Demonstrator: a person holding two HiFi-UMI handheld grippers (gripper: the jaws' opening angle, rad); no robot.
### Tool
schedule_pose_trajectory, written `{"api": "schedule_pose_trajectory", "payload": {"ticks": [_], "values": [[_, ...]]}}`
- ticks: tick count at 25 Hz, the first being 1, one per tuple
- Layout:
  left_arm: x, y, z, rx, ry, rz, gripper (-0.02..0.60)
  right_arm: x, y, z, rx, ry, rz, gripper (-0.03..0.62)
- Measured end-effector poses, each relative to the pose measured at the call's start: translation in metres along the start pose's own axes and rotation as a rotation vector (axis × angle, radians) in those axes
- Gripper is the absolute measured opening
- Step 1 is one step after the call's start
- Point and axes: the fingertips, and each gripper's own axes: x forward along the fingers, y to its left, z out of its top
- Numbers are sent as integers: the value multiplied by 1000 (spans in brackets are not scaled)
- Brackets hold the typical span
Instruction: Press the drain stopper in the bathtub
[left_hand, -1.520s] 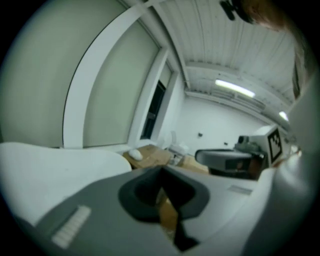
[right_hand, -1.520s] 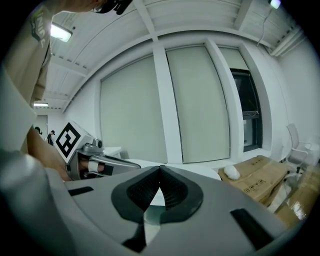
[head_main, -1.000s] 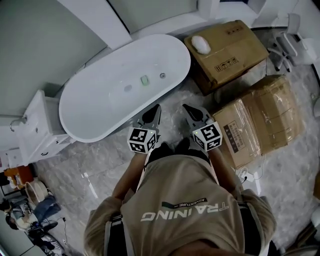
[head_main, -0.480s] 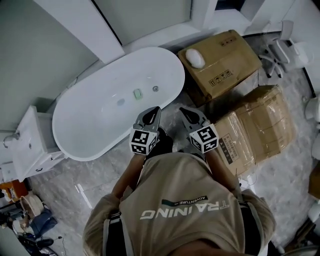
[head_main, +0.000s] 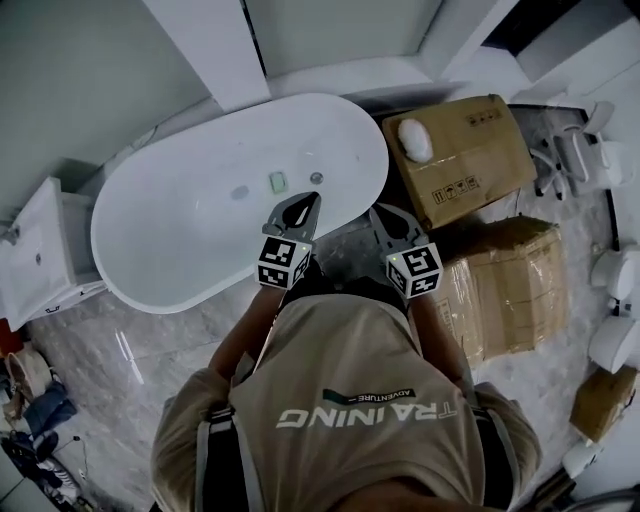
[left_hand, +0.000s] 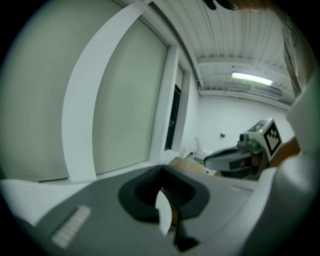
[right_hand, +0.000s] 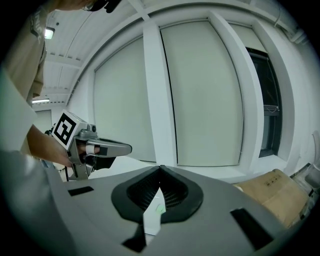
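Both grippers are empty, each with its jaws drawn together. The left gripper (head_main: 308, 200) is poised over the near rim of the bathtub (head_main: 150, 290), and the right gripper (head_main: 378, 213) hangs just outside that rim, above the marble floor. A small round metal fitting on the tub bottom, taken to be the drain stopper (head_main: 316, 178), lies just beyond the left gripper's tips and apart from them. At this size it cannot be told for certain from a fainter grey disc (head_main: 240, 192) nearer the tub's middle. A green square item (head_main: 278, 182) sits between the two, close beside the fitting. In my judgement the stopper is not yet pressed. Hazards: narrow closed tips may skid off a smooth domed cap and strike the tub surface. A press aimed at the wrong round mark would do nothing, and the green item could be knocked aside. The reach down over the rim is deep, and the cardboard boxes (head_main: 505, 290) crowd the person's right side, so footing is cramped. Legible writing: "TRAINING" and "ADVENTURE" on the person's shirt (head_main: 370, 410). The boxes carry handling symbols and print too small to read, and each gripper's cube shows black-and-white square markers only.
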Motion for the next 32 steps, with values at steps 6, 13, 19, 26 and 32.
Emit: {"api": "schedule_pose_trajectory", "payload": {"ticks": [6,13,19,26,32], "values": [[23,35,-5,-56,43,92,2,44,-35,1,-23,58,82,8],[74,70,1,-82,79,238,3,109,-90,14,-59,82,253,8],[100,106,-4,-184,90,381,3,168,-137,0,-196,180,356,8],[111,140,-33,-221,146,435,3,220,-144,-27,-204,278,430,8],[128,163,-91,-274,214,416,3,259,-134,-67,-197,367,462,8]]}}
